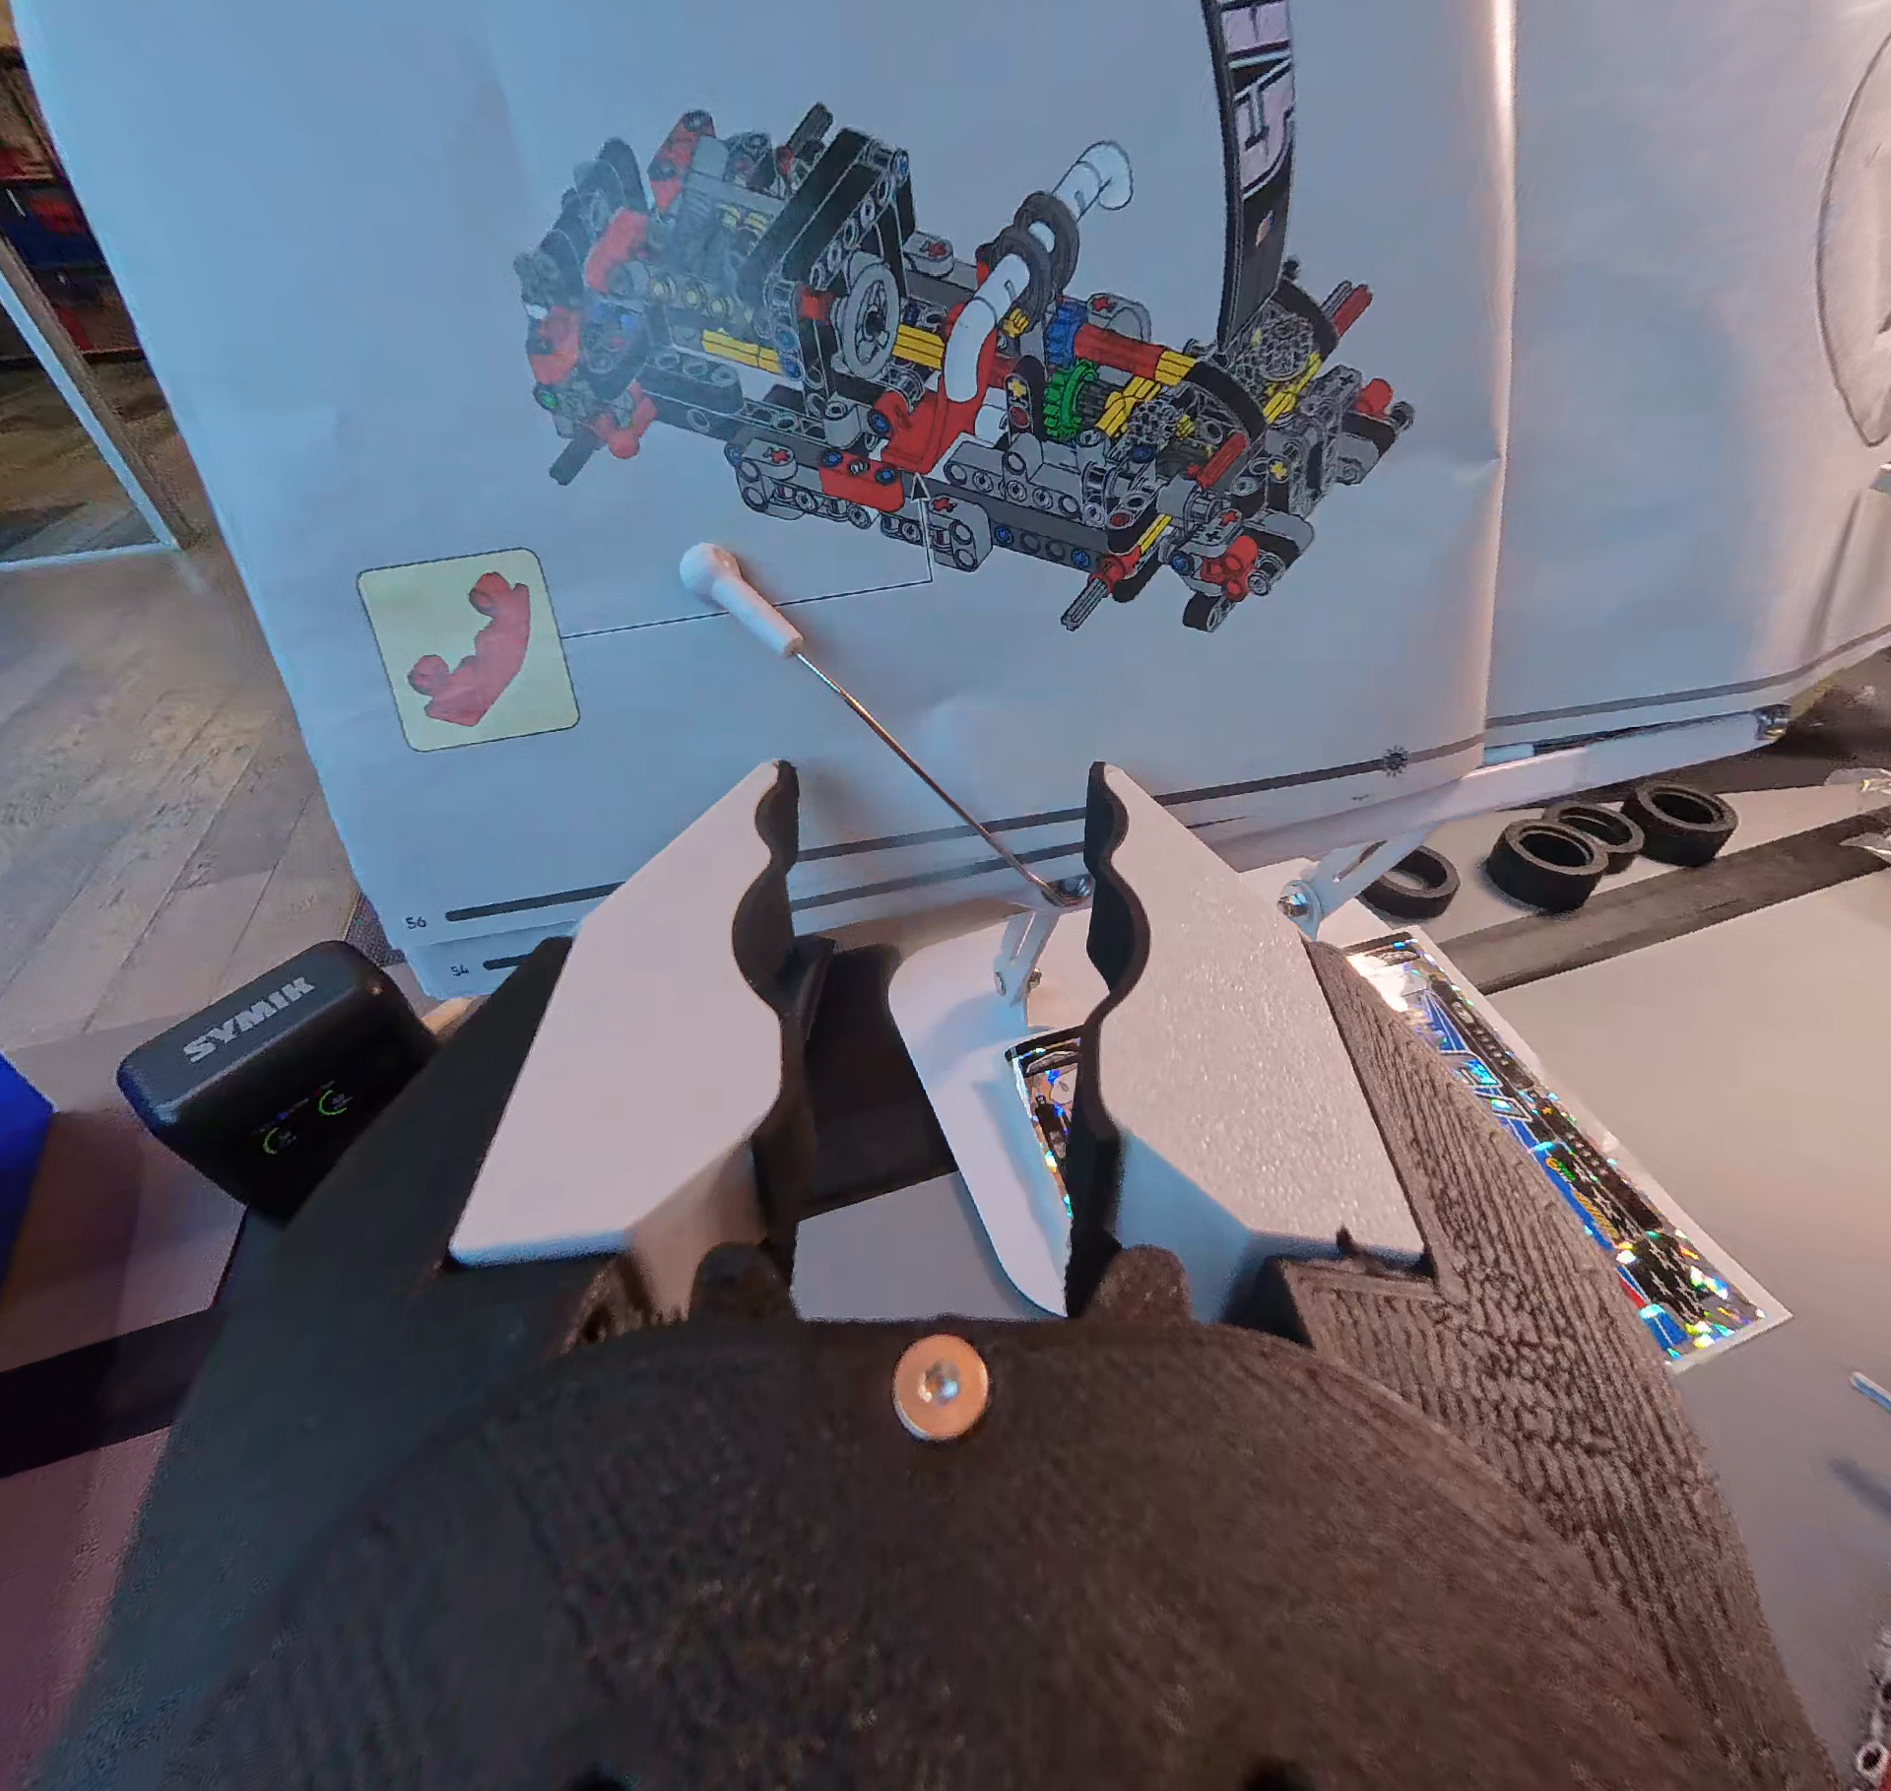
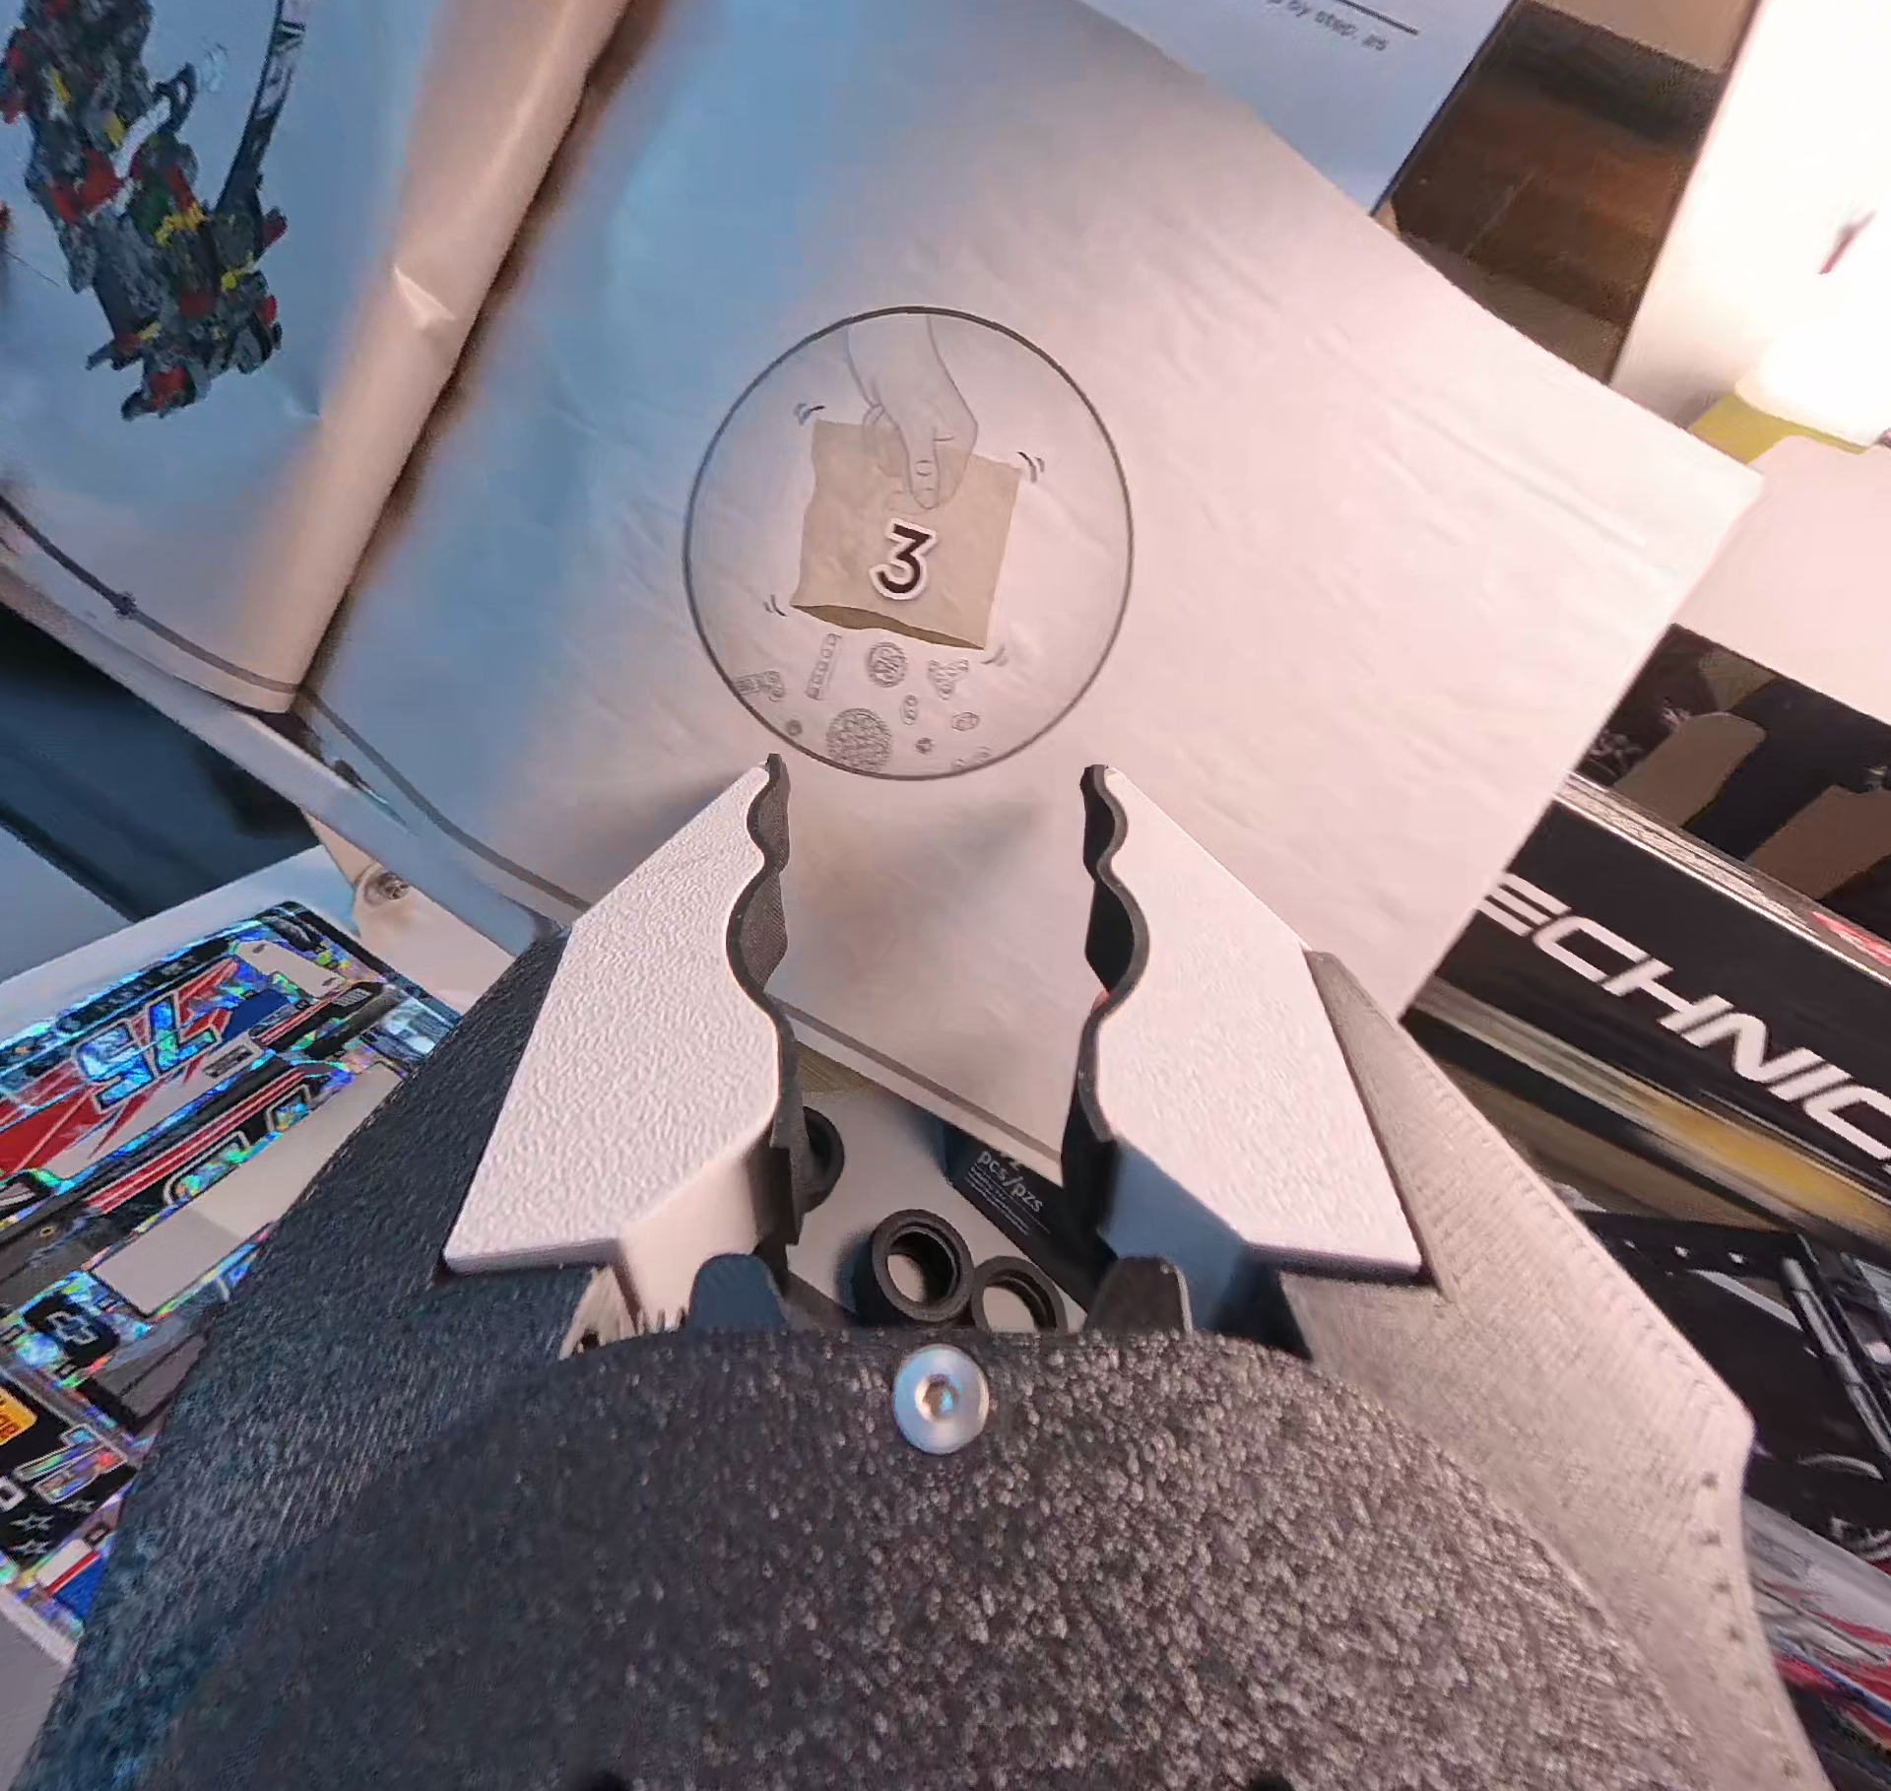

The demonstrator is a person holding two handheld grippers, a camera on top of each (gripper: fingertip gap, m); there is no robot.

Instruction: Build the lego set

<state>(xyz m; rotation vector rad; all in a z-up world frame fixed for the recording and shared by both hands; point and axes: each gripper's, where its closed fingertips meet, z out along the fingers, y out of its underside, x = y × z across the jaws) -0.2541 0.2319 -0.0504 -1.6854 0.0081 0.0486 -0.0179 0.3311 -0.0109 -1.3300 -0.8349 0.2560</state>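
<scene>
in the left wrist view, far left, a small black box [image 1: 271, 1066] with green indicator rings sits on the table just beside the left gripper [image 1: 941, 800], whose two white fingers with wavy black pads stand apart, with nothing between them. straight ahead the instruction booklet [image 1: 819, 53] is propped upright on a white stand [image 1: 982, 1056], and a thin wire page holder [image 1: 870, 718] with a white tip lies across the open page, which shows a colourful part-built vehicle and a red piece in a yellow box. just right of that gripper a shiny holographic sticker sheet [image 1: 1596, 1169] lies flat on the grey table [image 1: 1740, 1077], and farther right, near the booklet's lower corner, black rubber tyres [image 1: 1555, 862] sit in a loose cluster. in the right wrist view the sticker sheet [image 2: 154, 1107] fills the lower left, the booklet [image 2: 1279, 565] fills the middle with a page showing a hand shaking pieces out of a numbered bag, and the right gripper [image 2: 936, 790] also has its fingers spread, empty, pointing at that page. below its fingers several tyres [image 2: 921, 1266] rest on the table, and to the right lies the black set box [image 2: 1658, 1025].
</scene>
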